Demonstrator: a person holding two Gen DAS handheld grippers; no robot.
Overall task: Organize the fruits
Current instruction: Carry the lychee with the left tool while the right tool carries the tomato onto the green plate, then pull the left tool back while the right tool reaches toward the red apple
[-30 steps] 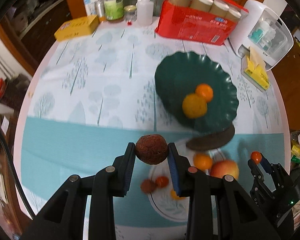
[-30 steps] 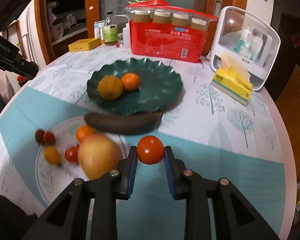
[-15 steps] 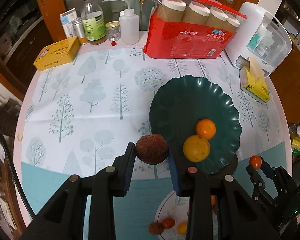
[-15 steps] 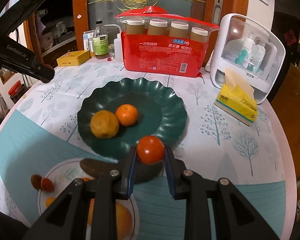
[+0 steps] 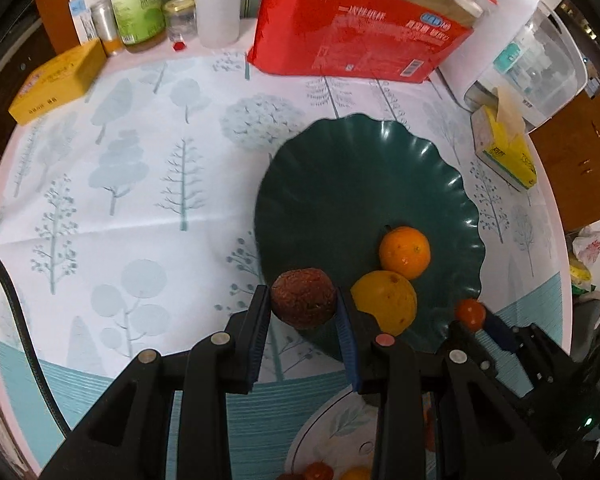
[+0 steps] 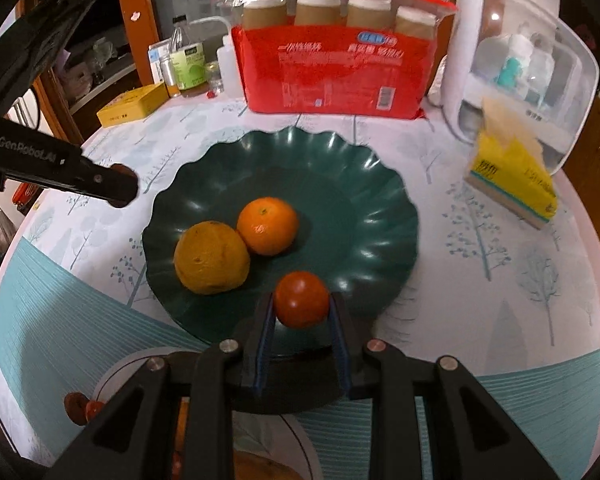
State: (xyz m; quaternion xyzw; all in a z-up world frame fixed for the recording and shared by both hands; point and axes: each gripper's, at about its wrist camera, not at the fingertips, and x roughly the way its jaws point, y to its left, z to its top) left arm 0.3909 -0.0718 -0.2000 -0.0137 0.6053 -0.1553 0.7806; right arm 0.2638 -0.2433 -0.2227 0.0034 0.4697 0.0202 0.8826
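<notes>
Both grippers have travelled from over the white plate (image 6: 112, 372) at the table's near edge to the green plate (image 5: 364, 168) in the middle, each carrying its fruit along. At the table's far left corner sit a yellow box (image 5: 56, 80) and some bottles (image 5: 136, 4). Left gripper (image 5: 303, 303) is clamped on a rough brown fruit (image 5: 303, 298), jaws nearly closed, held over the green plate's near left rim. On that plate lie a yellow citrus (image 6: 211, 257) and an orange (image 6: 267, 225), touching each other, left of centre. Right gripper (image 6: 301, 307) pinches a red tomato (image 6: 301, 299) between narrowly set jaws, over the plate's near rim. Behind the plate, at the far edge, stands a red pack of cups (image 6: 336, 44). At the far right are a white case (image 6: 524, 80) and, just in front of it, a yellow tissue pack (image 6: 512, 176). Small red fruits (image 6: 82, 408) remain on the white plate's left rim.
</notes>
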